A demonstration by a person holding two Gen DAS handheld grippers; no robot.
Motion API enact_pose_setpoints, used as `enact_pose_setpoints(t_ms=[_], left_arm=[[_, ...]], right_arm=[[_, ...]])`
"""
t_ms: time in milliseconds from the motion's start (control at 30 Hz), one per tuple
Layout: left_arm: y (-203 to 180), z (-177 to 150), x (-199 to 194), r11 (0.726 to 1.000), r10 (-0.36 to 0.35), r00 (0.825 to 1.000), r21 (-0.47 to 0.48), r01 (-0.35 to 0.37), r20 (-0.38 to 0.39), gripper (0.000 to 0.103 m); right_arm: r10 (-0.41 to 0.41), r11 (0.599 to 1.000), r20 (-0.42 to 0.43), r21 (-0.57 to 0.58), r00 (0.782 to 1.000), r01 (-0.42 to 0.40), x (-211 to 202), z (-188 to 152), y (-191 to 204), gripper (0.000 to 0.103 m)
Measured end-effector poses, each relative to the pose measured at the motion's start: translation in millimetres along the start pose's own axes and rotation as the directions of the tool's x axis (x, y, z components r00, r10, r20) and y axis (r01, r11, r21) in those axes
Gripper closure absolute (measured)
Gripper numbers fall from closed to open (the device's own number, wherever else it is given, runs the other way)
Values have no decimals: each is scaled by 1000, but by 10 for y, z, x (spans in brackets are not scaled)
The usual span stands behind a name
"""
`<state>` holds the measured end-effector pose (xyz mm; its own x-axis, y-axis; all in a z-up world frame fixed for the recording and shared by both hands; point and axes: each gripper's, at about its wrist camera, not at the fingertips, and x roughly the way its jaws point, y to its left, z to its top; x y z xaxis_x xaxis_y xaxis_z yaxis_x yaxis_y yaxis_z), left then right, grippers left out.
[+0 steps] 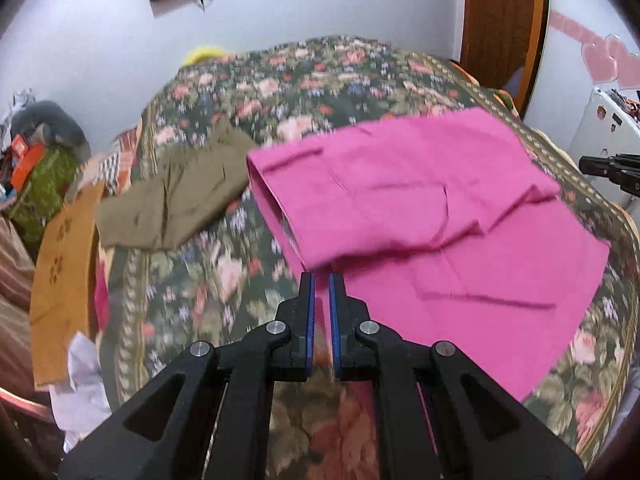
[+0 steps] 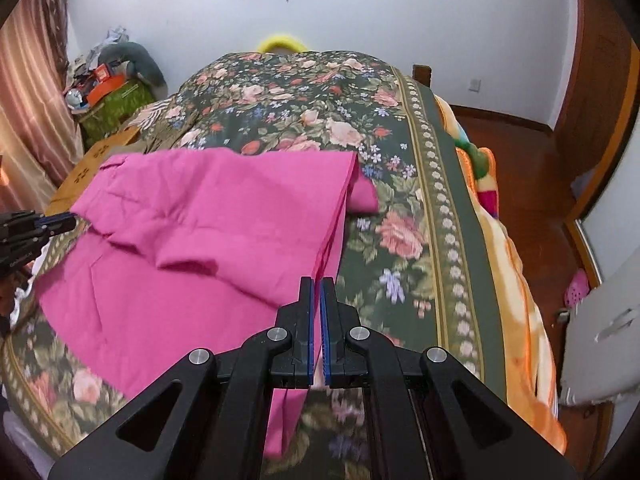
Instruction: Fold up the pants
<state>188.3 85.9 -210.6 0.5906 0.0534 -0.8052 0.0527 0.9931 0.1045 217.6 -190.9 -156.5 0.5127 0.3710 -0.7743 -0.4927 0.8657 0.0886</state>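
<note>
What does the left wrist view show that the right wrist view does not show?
Only the left wrist view shows olive pants lying spread beside the pink pants, and pink heart stickers on the wall. Only the right wrist view shows the wooden floor and an orange blanket at the bed's edge. Both show the pink pants, the floral bedspread and both grippers: left gripper, right gripper, each pinching pink cloth.

We see soft, even indoor light in both views, with only faint shadows under the folds of the pink pants (image 1: 432, 208). The left wrist view is smeared by motion blur — the floral bedspread (image 1: 224, 272) loses its pattern at lower centre. The right wrist view is sharper, blurring only near the bottom edge. Fisheye distortion bows walls and bed edges; the corners fall to black vignette.
</note>
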Motion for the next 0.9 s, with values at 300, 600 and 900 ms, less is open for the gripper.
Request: enact_pose_setpoints(t_ms=[300, 600, 900], left_arm=[[15, 111, -337, 999, 37, 997, 11, -38, 63, 62], [-345, 264, -117, 986, 23, 1000, 166, -24, 11, 53], [-544, 270, 369, 965, 23, 996, 264, 1, -91, 53]], right_arm=[[-41, 998, 53, -52, 998, 44, -238, 34, 261, 48], [-63, 987, 62, -144, 996, 72, -21, 126, 560, 22], [-24, 977, -58, -213, 998, 11, 408, 88, 643, 22]])
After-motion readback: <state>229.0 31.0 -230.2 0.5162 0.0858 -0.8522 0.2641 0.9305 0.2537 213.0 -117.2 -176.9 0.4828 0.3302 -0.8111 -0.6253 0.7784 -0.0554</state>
